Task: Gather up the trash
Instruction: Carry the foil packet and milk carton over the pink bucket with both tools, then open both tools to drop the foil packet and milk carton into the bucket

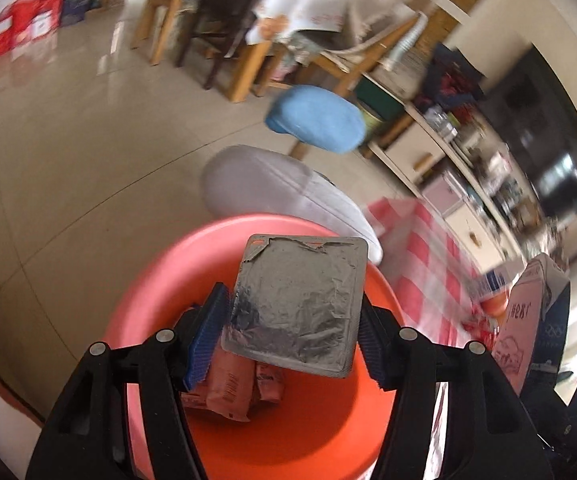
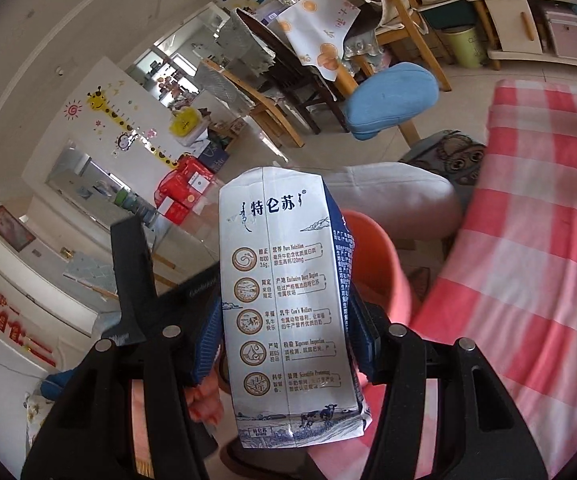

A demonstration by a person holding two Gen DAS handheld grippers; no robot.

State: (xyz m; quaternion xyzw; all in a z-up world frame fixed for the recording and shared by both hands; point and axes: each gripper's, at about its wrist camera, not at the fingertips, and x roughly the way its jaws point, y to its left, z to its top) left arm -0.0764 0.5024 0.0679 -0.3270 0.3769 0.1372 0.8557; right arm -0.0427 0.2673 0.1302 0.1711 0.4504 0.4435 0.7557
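Behind us we see a tiled floor, wooden chairs and a checked tabletop. Our left gripper keeps its fingers partly open and clamped on a square foil-lidded cup, directly above the orange bin. Our right gripper grips a milk carton, long axis pointing forward; the bin lies just behind it, so left is nearer.

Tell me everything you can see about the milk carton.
The milk carton is a tall white box, apparently coated paperboard, with dark blue side panels, Chinese print, round brown icons and a cow scene at one end. The right hand-held gripper clamps its sides and holds it in the air near the orange bucket.
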